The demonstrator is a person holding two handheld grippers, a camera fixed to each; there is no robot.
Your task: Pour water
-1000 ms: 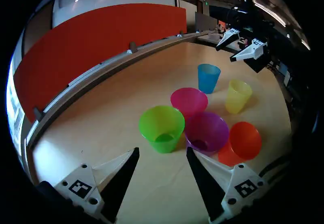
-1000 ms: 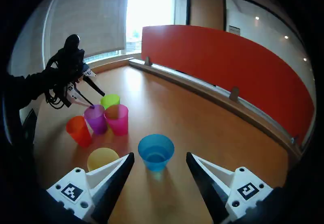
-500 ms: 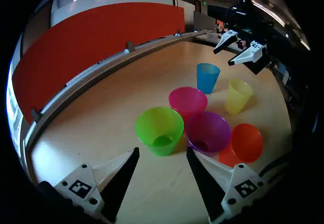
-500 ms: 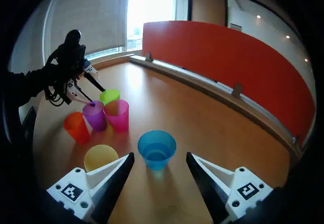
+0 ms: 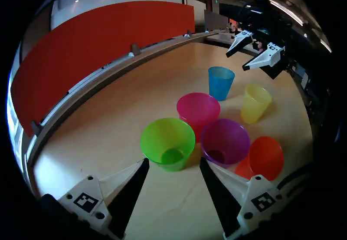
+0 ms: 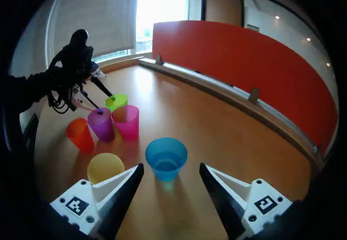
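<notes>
Left tool stands wide and holds nothing. Its fingers rise from the bottom of the left gripper view, and the green cup sits just beyond and between their tips, in the lower centre. Right tool is equally wide and empty, with the blue cup in the lower centre of the right gripper view, just past its fingertips.

Four more cups share the wooden worktop: the pink cup, purple cup, orange cup and yellow cup. Green, pink and purple crowd together; whether their rims touch I cannot tell.

These look like thin plastic tumblers, so probably light, smooth, and apt to flex if pinched hard. The tapered wall could let a cup slide through a loose grip. A hold across the middle of the wall, below the rim, seems safest. The blue cup appears to hold some water, which would add weight and slosh. Purple stands just beside the green cup, leaving one finger little room.

No brand or wording shows on any cup. Each near finger carries a black-and-white square marker, a pattern rather than text.
</notes>
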